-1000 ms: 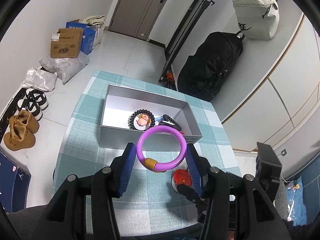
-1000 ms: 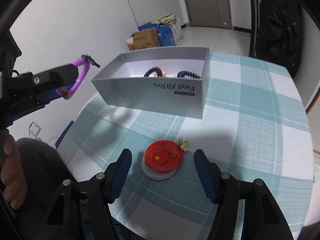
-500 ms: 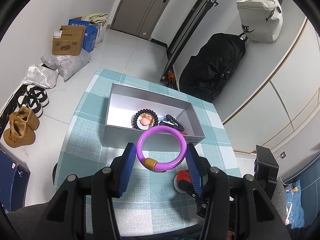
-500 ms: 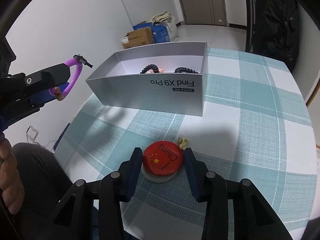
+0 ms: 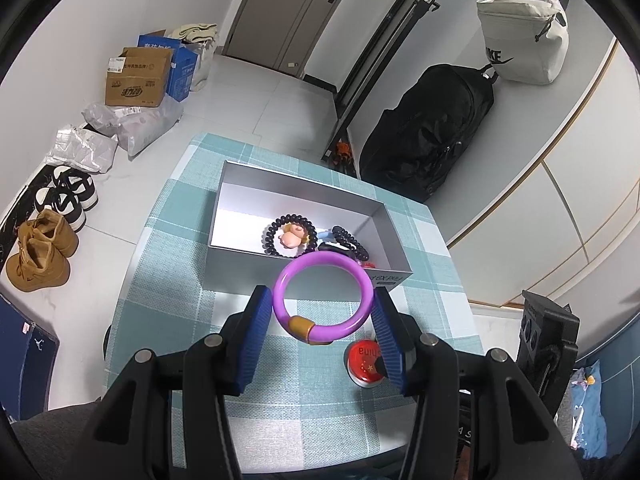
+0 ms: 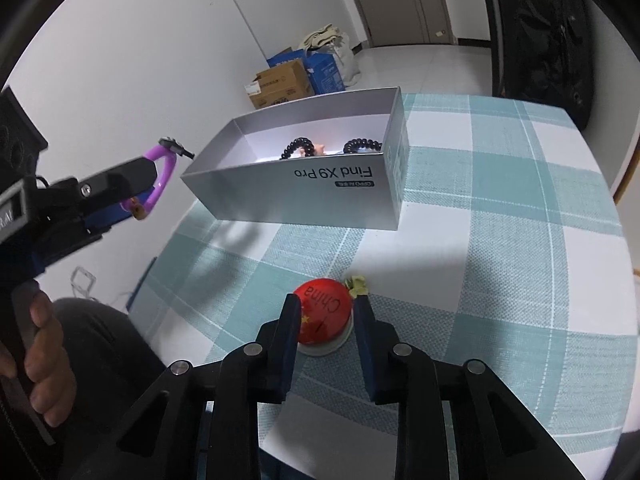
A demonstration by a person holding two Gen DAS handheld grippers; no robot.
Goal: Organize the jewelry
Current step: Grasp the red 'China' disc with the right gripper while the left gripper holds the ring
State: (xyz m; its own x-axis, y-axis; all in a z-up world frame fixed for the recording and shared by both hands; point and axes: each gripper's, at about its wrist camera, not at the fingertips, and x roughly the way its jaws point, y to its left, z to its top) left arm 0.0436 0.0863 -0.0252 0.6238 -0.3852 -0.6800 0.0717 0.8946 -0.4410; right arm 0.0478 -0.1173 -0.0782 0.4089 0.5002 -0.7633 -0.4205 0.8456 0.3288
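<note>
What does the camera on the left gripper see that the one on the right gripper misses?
Only the left view shows the shoes on the floor and the white bag. Only the right view shows the person's hand and the lettering on the box's side. Both show the grey box, the purple bracelet clamped in the left gripper, and the red badge that the right gripper has been closing on.

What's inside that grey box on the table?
The grey box holds two black coiled hair ties, a small pink figure and something blue. Its near-right corner is hidden behind the purple bangle.
</note>
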